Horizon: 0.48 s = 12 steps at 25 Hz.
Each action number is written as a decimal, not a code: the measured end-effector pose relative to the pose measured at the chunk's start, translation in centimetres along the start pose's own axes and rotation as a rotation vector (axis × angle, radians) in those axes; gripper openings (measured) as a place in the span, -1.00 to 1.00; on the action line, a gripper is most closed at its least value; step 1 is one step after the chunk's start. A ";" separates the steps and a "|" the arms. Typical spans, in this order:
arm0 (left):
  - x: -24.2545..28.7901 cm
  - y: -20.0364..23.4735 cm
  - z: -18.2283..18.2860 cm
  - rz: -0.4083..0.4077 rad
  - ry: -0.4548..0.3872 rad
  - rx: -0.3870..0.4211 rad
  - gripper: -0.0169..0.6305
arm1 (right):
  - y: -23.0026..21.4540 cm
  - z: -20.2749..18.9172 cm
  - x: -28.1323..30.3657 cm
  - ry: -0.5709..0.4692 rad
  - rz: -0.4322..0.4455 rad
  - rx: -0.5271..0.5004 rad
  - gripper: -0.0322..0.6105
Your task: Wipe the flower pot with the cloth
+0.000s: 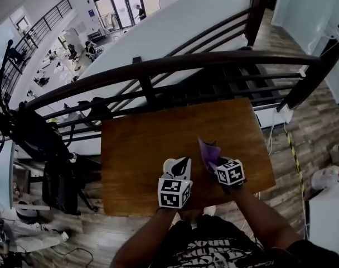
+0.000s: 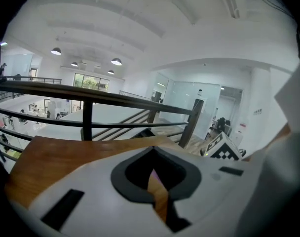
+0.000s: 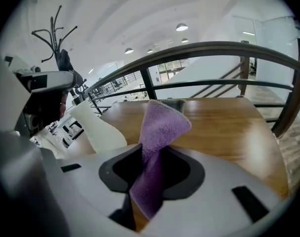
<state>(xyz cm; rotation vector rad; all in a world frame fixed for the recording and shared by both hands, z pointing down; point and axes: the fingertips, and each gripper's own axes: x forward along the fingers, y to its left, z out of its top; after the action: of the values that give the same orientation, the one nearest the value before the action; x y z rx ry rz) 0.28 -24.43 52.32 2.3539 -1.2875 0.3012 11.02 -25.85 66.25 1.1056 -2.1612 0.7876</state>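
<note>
My right gripper (image 1: 217, 163) (image 3: 146, 191) is shut on a purple cloth (image 3: 157, 132) (image 1: 208, 151). The cloth stands up out of the jaws above the wooden table (image 1: 147, 149). My left gripper (image 1: 178, 169) (image 2: 157, 201) is just to its left, near the table's front edge. Its jaws stand together, and only a thin slit between them shows wood. In the right gripper view a white tapering flower pot (image 3: 98, 130) sits right by the left gripper's tip. I cannot tell whether that gripper grips the pot.
A dark curved railing (image 1: 175, 66) runs along the table's far edge, with an open drop to a lower floor behind it. A black coat stand (image 1: 30, 133) is to the left of the table. A person's arms and lap are at the near edge.
</note>
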 end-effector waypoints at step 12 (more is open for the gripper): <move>-3.4 7.0 -1.7 0.084 0.038 0.021 -0.95 | 7.2 2.1 3.7 0.038 0.065 -0.139 -0.58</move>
<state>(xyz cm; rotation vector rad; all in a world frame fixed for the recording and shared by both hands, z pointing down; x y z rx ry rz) -7.43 -24.34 54.41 2.3038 -1.3739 0.3856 2.65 -25.79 65.82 0.9476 -2.1927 0.6703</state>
